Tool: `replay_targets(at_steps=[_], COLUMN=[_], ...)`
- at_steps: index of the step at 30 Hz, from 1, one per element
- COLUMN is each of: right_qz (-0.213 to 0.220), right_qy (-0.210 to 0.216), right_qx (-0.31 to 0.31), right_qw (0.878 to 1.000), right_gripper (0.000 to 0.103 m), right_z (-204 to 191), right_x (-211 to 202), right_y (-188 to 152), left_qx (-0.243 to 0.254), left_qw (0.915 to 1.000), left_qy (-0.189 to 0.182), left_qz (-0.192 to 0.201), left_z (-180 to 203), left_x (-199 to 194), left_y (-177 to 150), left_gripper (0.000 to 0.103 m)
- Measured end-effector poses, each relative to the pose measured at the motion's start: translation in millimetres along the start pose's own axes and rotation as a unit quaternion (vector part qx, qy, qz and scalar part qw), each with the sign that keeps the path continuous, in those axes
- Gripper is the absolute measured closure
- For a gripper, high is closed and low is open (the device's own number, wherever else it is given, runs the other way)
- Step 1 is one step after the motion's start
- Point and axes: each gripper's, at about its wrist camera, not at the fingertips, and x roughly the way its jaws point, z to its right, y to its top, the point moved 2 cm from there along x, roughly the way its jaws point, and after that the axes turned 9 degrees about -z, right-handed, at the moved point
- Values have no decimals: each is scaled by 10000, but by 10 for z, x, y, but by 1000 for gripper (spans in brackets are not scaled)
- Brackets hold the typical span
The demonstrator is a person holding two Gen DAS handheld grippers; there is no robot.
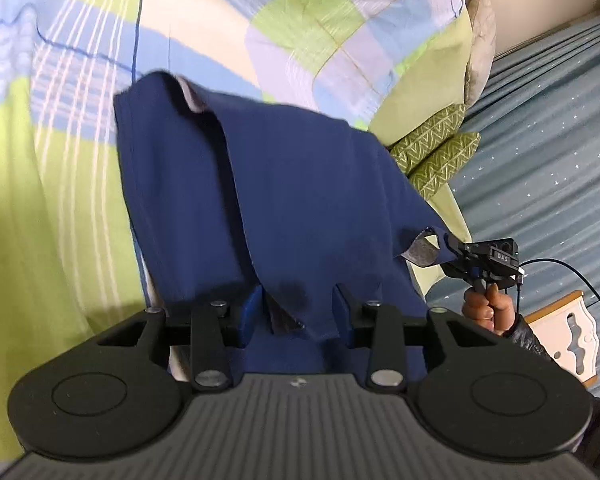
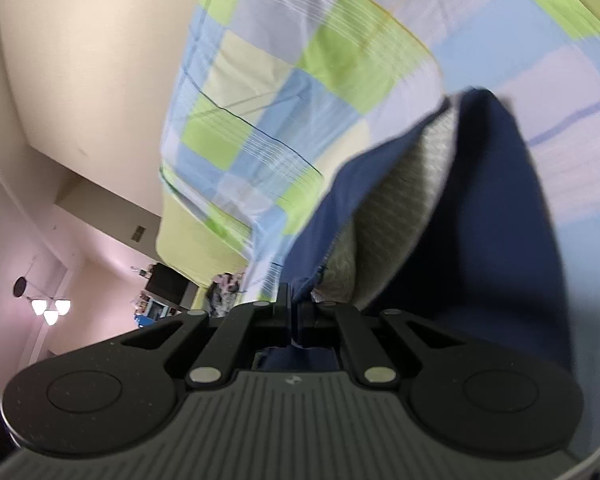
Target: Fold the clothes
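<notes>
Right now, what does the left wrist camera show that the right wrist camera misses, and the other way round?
Only the left wrist view shows the right tongs from outside, pinching a corner of the navy garment, the hand gripping them, green patterned cushions and a starry blue-grey curtain. The left tongs stand open around a fold, pads not pressing.

Only the right wrist view shows lit ceiling lamps and a far room.

Both show the navy garment and the checked green-and-blue bedding.
</notes>
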Motion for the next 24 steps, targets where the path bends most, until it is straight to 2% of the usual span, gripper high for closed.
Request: replay_targets(at_steps=[2,3,4,7,10,11,13,15,16,19,21,24], right_qz=[-15,-24,-40,-107,-156,-51,448,674,661,226,-62,-408], right_qy=[-11,-12,-32,-124,-213,-131,386,700,719,263,-370,-939], right_qx=[57,73,78,49,-173,-294,-652,-1072,-1229,-1332,-1034,-590], right_qw=[10000,10000,10000,9999,9995,9995,9961,9895,9876,9905,9939,9930], right_gripper=[101,101,101,101,101,101,101,101,101,101,101,101], right_z=[44,56,60,44,-81,-164,-431,-703,-789,-770,-469,-62], right_x=[5,18,36,90,146,124,-40,-182,-223,-214,-176,-129], right_y=[-22,-23,-20,17,195,288,504,598,598,435,209,-106], left_qx=[121,158,177,135,247,361,597,785,825,806,592,248], left_qw=[9997,9995,9994,9983,9937,9899,9846,9822,9833,9929,9972,9986], left_qy=[-179,-243,-290,-492,-684,-802,-863,-838,-787,-311,-44,467], left_qz=[-111,-110,-28,287,856,1107,1399,1486,1415,815,451,-10], left_z=[55,79,107,150,251,350,521,650,685,591,457,206], left_x=[53,60,45,-99,-449,-607,-840,-984,-1004,-804,-576,-213], left_y=[-20,-20,14,139,387,488,573,579,533,256,72,-210], left_gripper=[70,98,103,103,103,103,103,103,103,103,103,103])
